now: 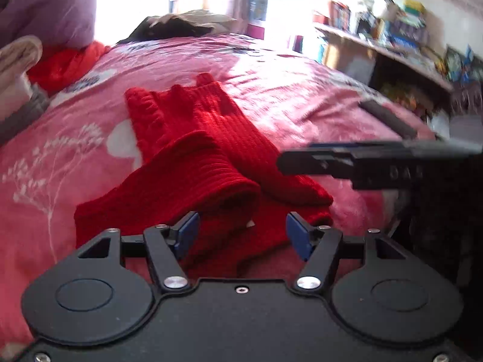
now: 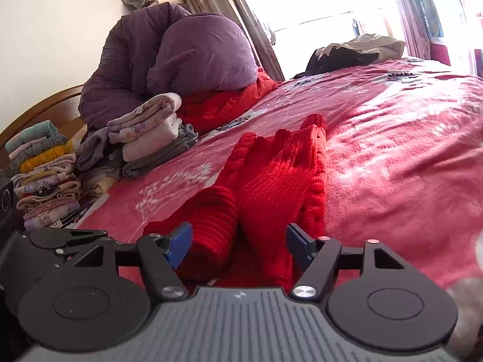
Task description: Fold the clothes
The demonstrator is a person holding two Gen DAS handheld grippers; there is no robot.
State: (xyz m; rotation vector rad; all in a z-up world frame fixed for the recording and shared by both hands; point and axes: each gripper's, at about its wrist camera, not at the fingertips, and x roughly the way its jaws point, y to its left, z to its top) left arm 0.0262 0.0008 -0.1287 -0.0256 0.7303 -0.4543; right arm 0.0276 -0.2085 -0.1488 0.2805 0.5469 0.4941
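A red ribbed knit garment (image 1: pixel 193 157) lies partly folded on the pink bed cover (image 1: pixel 54 163), with one part laid over another. My left gripper (image 1: pixel 243 233) is open, its blue pads on either side of the garment's near edge. My right gripper (image 2: pixel 238 242) is open too, low over the same garment (image 2: pixel 271 175) at its near end. The right gripper's black body shows in the left wrist view (image 1: pixel 377 163), at the right above the garment. The left gripper's body shows at the left edge of the right wrist view (image 2: pixel 60 241).
Stacks of folded clothes (image 2: pixel 45 178) and a folded pile (image 2: pixel 151 126) sit at the bed's left side, beside a purple duvet (image 2: pixel 181 51) and a red bundle (image 2: pixel 223 102). A dark and beige heap (image 2: pixel 350 51) lies at the far end. Cluttered shelves (image 1: pixel 392 36) stand right of the bed.
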